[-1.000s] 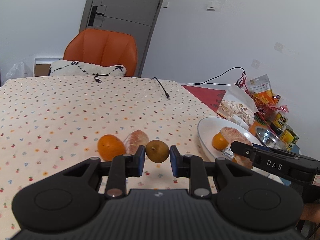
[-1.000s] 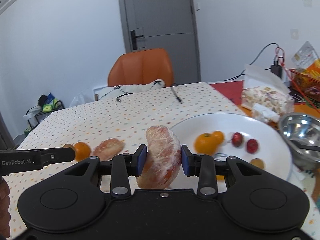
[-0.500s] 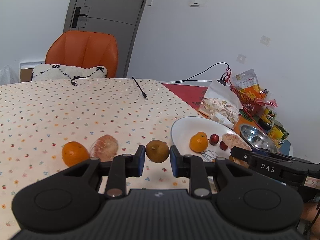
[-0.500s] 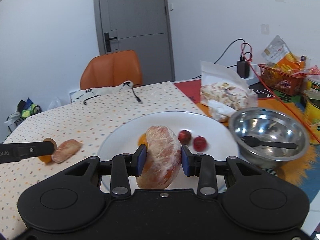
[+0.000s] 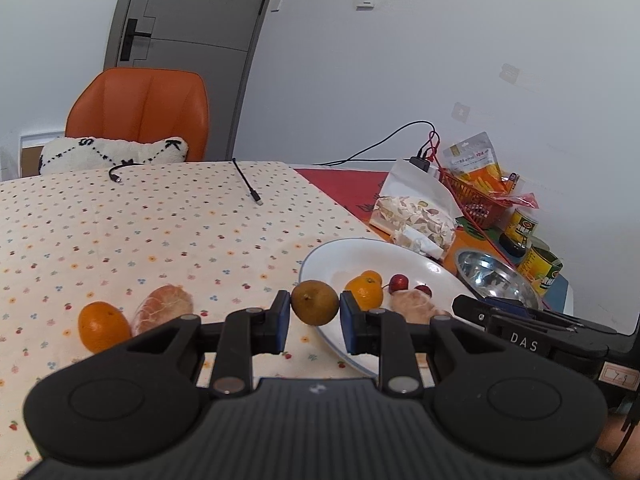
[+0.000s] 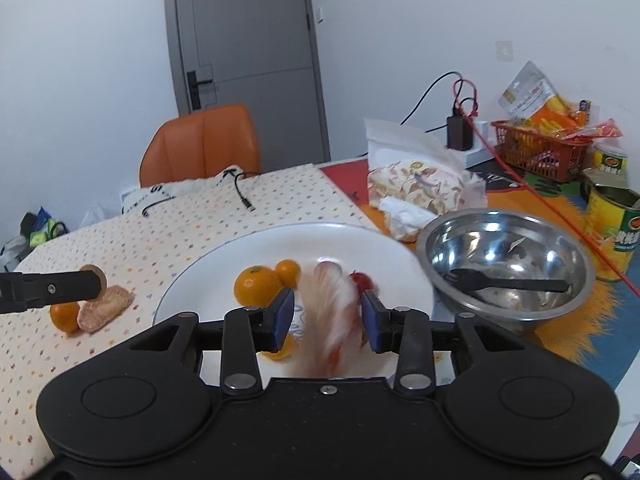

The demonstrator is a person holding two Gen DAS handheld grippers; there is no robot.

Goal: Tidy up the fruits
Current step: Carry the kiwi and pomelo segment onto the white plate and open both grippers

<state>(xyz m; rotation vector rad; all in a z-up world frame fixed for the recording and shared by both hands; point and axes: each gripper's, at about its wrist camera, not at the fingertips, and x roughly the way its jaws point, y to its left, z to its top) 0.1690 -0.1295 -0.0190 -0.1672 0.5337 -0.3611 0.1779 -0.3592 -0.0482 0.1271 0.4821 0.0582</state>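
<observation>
Right gripper [image 6: 327, 316] jaws have just been opening, blurred peeled pink pomelo segment [image 6: 332, 316] seemingly dropping onto the white round plate [image 6: 200, 276], left gripper [image 5: 314, 320] clenching a brown round fruit [image 5: 314, 307], two fruits left on the tablecloth.

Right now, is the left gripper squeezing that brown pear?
Touching. In the left wrist view the left gripper has both blue pads pressed against the sides of the brown pear, with no gap showing, holding it up near the white plate.
</observation>
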